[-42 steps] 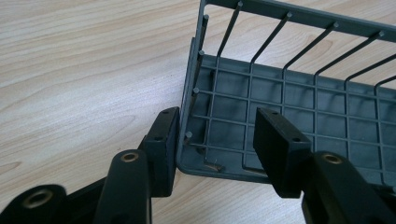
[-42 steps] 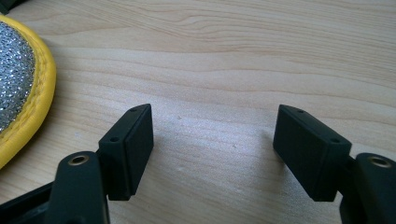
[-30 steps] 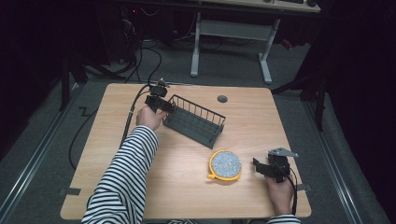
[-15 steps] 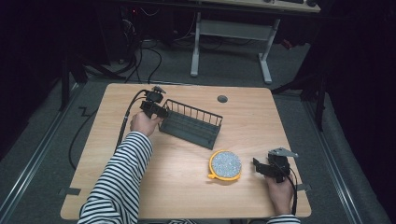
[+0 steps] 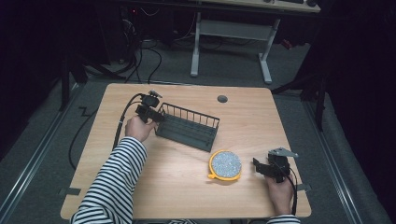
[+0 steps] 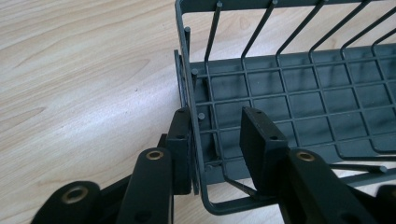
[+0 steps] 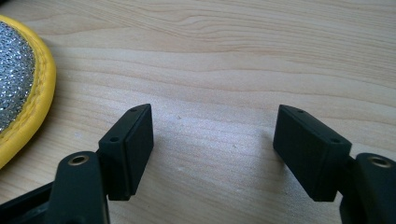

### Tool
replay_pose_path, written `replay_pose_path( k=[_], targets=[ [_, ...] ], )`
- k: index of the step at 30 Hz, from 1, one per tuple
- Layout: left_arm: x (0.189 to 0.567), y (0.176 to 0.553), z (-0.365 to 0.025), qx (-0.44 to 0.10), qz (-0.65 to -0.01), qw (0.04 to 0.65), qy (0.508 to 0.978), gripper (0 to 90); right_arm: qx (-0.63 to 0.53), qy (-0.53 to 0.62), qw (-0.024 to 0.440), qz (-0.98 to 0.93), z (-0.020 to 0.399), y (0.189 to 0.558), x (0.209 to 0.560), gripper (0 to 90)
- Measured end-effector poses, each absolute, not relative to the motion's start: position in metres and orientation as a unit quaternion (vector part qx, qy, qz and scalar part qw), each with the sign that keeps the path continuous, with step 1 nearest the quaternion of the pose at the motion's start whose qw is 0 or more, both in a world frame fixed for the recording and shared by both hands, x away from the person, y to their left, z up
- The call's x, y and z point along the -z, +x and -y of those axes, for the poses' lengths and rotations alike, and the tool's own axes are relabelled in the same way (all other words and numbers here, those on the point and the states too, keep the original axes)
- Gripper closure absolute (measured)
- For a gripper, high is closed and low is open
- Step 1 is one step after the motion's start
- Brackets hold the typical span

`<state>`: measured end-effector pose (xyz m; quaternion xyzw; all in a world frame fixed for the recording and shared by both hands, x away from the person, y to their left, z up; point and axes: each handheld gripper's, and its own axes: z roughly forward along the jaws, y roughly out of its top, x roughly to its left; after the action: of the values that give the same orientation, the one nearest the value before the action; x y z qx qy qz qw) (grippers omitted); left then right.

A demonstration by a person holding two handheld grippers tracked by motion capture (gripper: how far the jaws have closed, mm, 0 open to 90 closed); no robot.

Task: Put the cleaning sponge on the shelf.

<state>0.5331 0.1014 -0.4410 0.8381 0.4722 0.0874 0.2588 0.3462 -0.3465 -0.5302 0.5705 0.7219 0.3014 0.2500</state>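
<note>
The left claw [image 6: 217,140] has just been closing and now clamps the end wall of the rack [image 5: 187,128], upper left of centre on the desk [image 5: 187,196]. Gripping thin wire, it could slip or tilt if dragged. The right claw [image 7: 212,149] rests apart.

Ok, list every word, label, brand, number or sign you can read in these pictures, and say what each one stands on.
None can be read: the wire rack, the yellow-rimmed scouring pad, the table, the left gripper and the right gripper carry no visible text, label or number.
</note>
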Motion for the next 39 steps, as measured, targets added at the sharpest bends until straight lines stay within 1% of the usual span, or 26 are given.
replay_pose_path(
  k=[26, 27, 28, 30, 31, 34, 39],
  targets=[
    [0.441, 0.51, -0.127, -0.084, -0.471, 0.275, 0.834, 65.3, -0.301, 0.57, 0.25, -0.722, 0.347, 0.346, 0.53, 28.7],
    [0.439, 0.51, -0.128, -0.081, -0.473, 0.281, 0.831, 63.8, -0.301, 0.571, 0.25, -0.722, 0.347, 0.346, 0.53, 28.7],
    [0.439, 0.51, -0.128, -0.081, -0.473, 0.281, 0.831, 60.0, -0.301, 0.571, 0.25, -0.722, 0.347, 0.346, 0.53, 28.7],
    [0.435, 0.51, -0.13, -0.075, -0.479, 0.301, 0.821, 48.7, -0.301, 0.57, 0.25, -0.722, 0.347, 0.346, 0.53, 28.8],
    [0.433, 0.51, -0.132, -0.075, -0.48, 0.306, 0.819, 44.5, -0.301, 0.571, 0.25, -0.722, 0.347, 0.346, 0.53, 28.8],
    [0.426, 0.506, -0.136, -0.086, -0.482, 0.319, 0.811, 39.0, -0.301, 0.57, 0.25, -0.722, 0.347, 0.346, 0.53, 28.7],
    [0.413, 0.496, -0.145, -0.101, -0.474, 0.335, 0.808, 34.8, -0.301, 0.571, 0.25, -0.722, 0.347, 0.346, 0.53, 28.8]
  ],
)
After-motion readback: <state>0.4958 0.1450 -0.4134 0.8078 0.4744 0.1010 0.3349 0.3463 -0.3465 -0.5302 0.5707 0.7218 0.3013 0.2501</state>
